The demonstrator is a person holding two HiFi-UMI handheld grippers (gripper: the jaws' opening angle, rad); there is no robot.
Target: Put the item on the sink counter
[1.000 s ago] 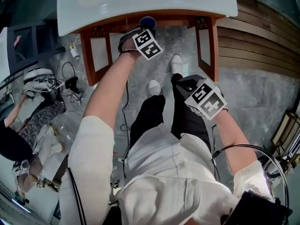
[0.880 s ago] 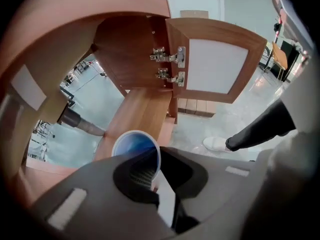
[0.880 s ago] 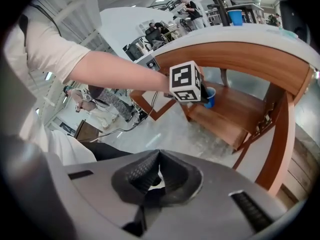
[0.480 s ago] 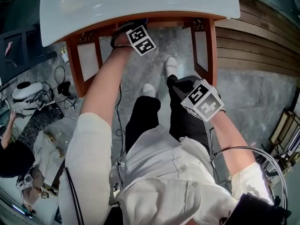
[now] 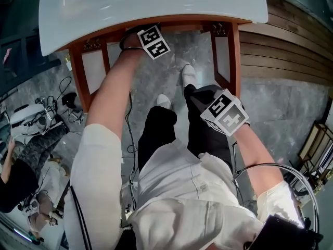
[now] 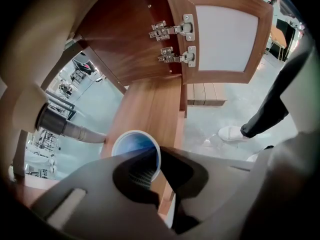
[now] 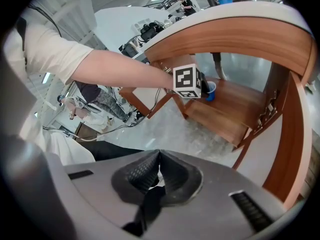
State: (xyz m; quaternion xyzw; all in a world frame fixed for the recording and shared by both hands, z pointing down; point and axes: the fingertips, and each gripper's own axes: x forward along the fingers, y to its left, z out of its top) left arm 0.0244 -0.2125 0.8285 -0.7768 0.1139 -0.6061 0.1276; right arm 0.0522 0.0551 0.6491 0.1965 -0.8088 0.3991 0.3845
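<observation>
Blue cup [image 6: 130, 145], shelf [image 6: 150, 104] edge; left gripper [image 6: 159, 156] clamps rim.

- Your desk [image 5: 156, 4] top is white, smooth and glossy.
- The cabinet [image 6: 150, 104] under it is reddish wood, lightly sheened; its hinges [image 6: 175, 30] are bright metal.
- The cup [image 6: 131, 145] looks like smooth blue plastic.
- On your left tongs [image 6: 159, 166], the pads [image 6: 135, 176] are ribbed matt black.

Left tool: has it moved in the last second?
Yes. In the head view, the cube on the left tool has gone up-frame, tucking closer under the counter edge, with the cup gripped by its rim.
</observation>
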